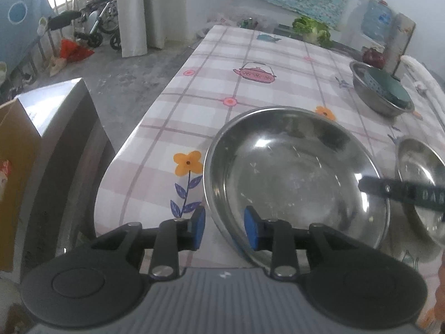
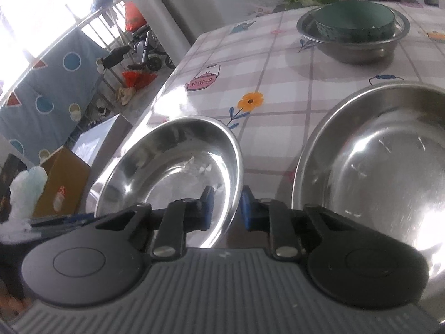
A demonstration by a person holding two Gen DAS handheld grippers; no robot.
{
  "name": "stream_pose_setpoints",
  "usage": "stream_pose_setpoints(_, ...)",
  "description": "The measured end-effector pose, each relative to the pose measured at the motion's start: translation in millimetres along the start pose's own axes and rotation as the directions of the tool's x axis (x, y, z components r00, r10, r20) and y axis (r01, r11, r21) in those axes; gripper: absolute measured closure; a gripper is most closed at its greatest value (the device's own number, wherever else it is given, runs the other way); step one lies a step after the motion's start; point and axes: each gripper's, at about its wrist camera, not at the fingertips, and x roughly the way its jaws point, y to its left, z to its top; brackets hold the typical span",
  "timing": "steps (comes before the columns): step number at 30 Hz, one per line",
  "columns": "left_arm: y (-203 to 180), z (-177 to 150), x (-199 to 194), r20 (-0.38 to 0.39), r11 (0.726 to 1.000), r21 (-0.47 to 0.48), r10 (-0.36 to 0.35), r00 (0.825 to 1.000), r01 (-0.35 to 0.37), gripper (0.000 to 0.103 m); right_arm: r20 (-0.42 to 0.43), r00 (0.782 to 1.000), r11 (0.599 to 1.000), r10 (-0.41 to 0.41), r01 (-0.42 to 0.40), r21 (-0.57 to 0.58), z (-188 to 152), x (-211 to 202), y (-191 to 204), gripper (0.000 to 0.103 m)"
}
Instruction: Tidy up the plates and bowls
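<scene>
Table (image 1: 250,64) with checked, flower-print cloth carries everything. Large steel bowl (image 1: 294,172) sits near the table's near-left edge; in the right wrist view it is tilted, rim lifted. Second steel bowl (image 2: 389,150) just beside it on the right. Far steel bowl (image 2: 353,44) stands well apart toward the back, a green bowl (image 2: 356,22) nested inside it. Left hand-held gripper (image 1: 224,229) is partly open, its blue pads straddling the large bowl's near rim, a gap showing at the outer pad. Right hand-held gripper (image 2: 227,210) is nearly closed, pads pinching that bowl's right rim.
</scene>
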Motion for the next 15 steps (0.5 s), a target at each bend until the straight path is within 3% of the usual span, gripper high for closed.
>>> stream_pose_setpoints(7,6.6,3.9,13.4,-0.006,0.998,-0.056,0.042,0.999,-0.043,0.071,0.001,1.0,0.998,-0.008,0.008,-0.056,-3.2,0.2,3.1,0.088)
stream_pose_setpoints(12,4.7,2.5,11.3,-0.005,0.998,-0.053,0.033,0.999,-0.033,0.081,0.005,1.0,0.997,-0.001,0.002,-0.077,-8.2,-3.2,7.1,0.088)
stream_pose_setpoints(15,3.8,0.6,9.0,-0.006,0.998,-0.054,0.035,0.999,-0.035,0.081,0.001,1.0,0.997,0.003,-0.003,-0.083,-10.0,-4.4,8.7,0.088)
